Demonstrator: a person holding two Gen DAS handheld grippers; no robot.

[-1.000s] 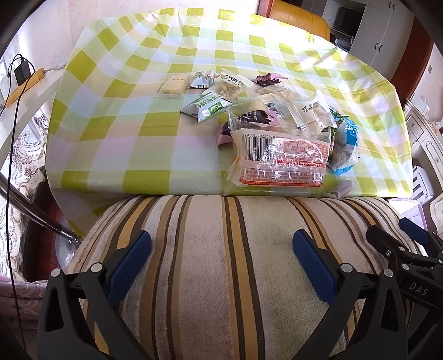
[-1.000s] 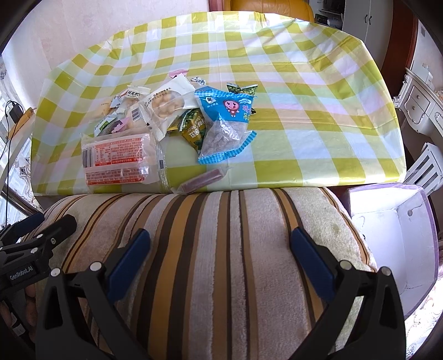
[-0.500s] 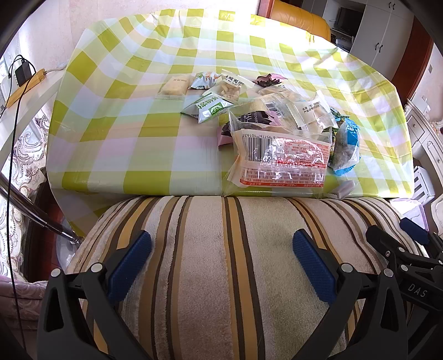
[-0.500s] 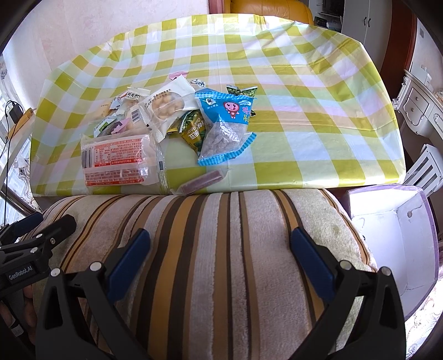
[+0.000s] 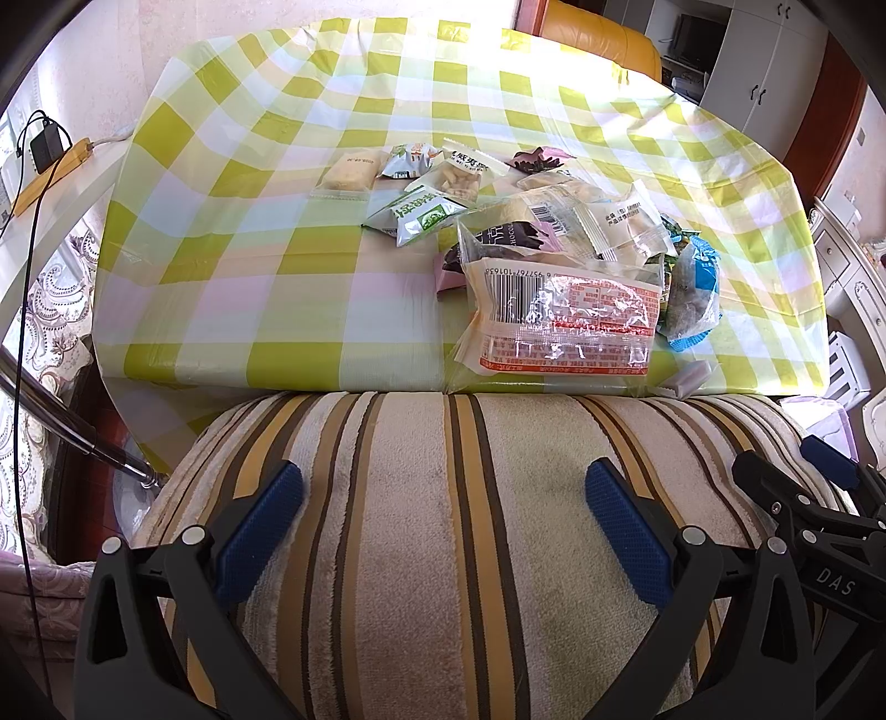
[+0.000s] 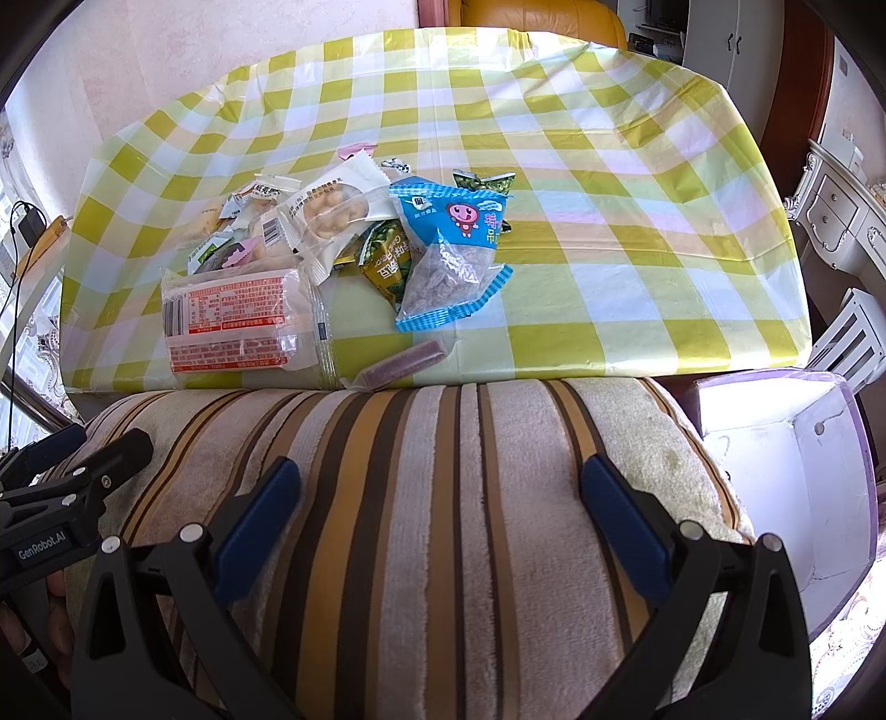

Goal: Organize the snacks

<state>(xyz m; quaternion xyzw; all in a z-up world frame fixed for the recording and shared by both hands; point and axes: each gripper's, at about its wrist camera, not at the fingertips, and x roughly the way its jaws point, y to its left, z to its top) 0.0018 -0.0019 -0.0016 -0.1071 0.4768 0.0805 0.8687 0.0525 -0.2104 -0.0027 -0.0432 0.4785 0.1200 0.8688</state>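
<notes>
A pile of snack packets lies on the green-checked tablecloth (image 5: 232,288). Nearest is a clear pack with red print (image 5: 559,327), also in the right wrist view (image 6: 232,318). A blue bag with a pink cartoon face (image 6: 451,249) lies right of it, and a small purple bar (image 6: 404,365) sits at the table's front edge. Green packets (image 5: 421,213) and a pale cake (image 5: 349,173) lie farther back. My left gripper (image 5: 443,509) and right gripper (image 6: 440,509) are both open and empty, held over a striped cushion, short of the table.
A striped cushion (image 5: 443,554) fills the foreground below the table edge. A white open box (image 6: 786,471) stands to the right, below table level. A metal pole (image 5: 66,426) and cables are at the left. An orange chair (image 5: 598,41) stands behind the table.
</notes>
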